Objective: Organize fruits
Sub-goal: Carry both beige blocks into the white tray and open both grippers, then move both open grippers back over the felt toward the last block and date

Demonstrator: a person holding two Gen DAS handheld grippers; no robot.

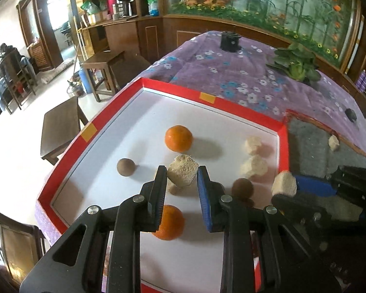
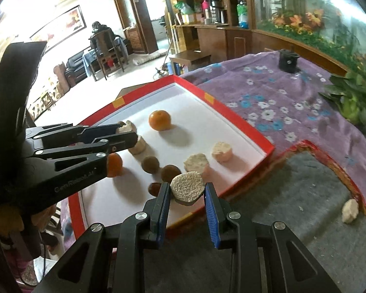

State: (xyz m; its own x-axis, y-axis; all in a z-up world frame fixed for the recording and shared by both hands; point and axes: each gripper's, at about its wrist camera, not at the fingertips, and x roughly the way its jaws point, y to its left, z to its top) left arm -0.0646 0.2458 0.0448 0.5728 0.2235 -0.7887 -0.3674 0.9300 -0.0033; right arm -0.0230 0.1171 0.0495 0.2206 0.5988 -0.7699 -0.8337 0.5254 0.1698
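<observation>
Left gripper (image 1: 181, 175): clamped on pale chunk (image 1: 182, 172), above red tray (image 1: 244, 108) centre. Right gripper (image 2: 187, 191): clamped on pale slice (image 2: 187, 190), at tray's 5 o'clock edge. Judged midway. In tray: oranges, two; brown fruits, two; dark date, one; pale pieces, three. Stray piece (image 2: 350, 211) outside, 4 o'clock, on grey mat (image 2: 292, 195).

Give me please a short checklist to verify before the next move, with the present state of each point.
1. Left claw holds a beige spongy piece: ok.
2. Right claw holds its own beige round piece: ok.
3. Both pieces are over or near the red-rimmed tray: ok.
4. Free white floor in the tray for setting down: ok, room shows near the orange.
5. One beige piece lies outside the tray on the grey mat: not ok.
6. Grip firmness: cannot tell.
</observation>
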